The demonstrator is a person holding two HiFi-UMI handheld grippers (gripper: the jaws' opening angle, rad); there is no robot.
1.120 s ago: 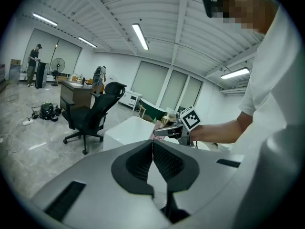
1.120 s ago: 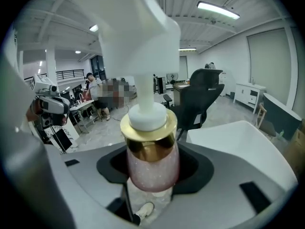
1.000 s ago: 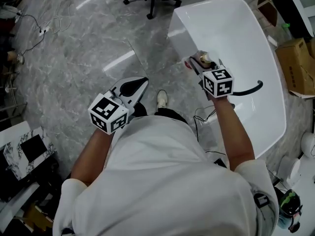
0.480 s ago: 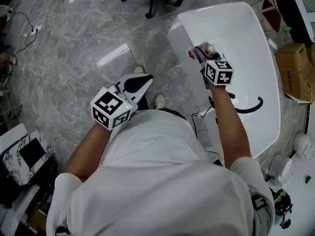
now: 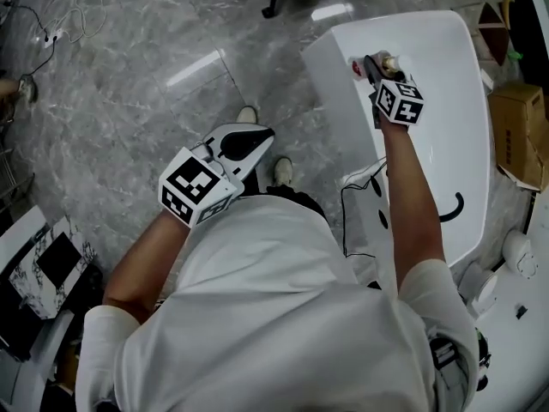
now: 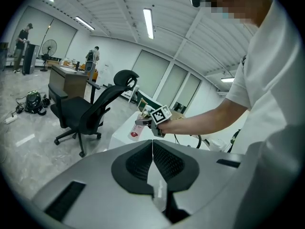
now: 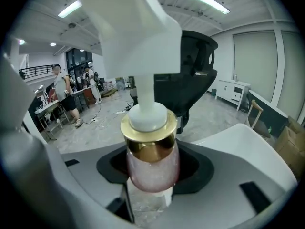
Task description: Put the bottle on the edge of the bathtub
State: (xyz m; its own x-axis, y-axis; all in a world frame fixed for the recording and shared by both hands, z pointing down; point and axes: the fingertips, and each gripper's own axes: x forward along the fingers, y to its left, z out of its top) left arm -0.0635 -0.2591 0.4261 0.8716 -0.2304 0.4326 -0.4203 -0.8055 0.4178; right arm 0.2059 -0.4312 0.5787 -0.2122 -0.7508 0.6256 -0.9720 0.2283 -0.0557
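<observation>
A pink pump bottle (image 7: pixel 151 161) with a gold collar and a white pump head sits clamped between the jaws of my right gripper (image 7: pixel 151 185), which is shut on it. From the head view the right gripper (image 5: pixel 375 67) holds the bottle (image 5: pixel 388 61) over the near rim of the white bathtub (image 5: pixel 446 50). The left gripper view shows the same bottle (image 6: pixel 137 128) ahead, held above the bathtub (image 6: pixel 125 136). My left gripper (image 5: pixel 257 134) hangs over the floor in front of my body, and its jaws are together with nothing between them (image 6: pixel 152 149).
A black office chair (image 6: pixel 90 111) stands on the marble floor left of the tub. A black hose (image 5: pixel 453 209) lies inside the tub. Cardboard boxes (image 5: pixel 519 136) sit to the tub's right. People stand far off in the room (image 7: pixel 64 97). Cables run across the floor (image 5: pixel 51 33).
My right gripper has carried the bottle forward, further along the bathtub's rim. My body has stepped closer to the tub. The left gripper has hardly shifted.
</observation>
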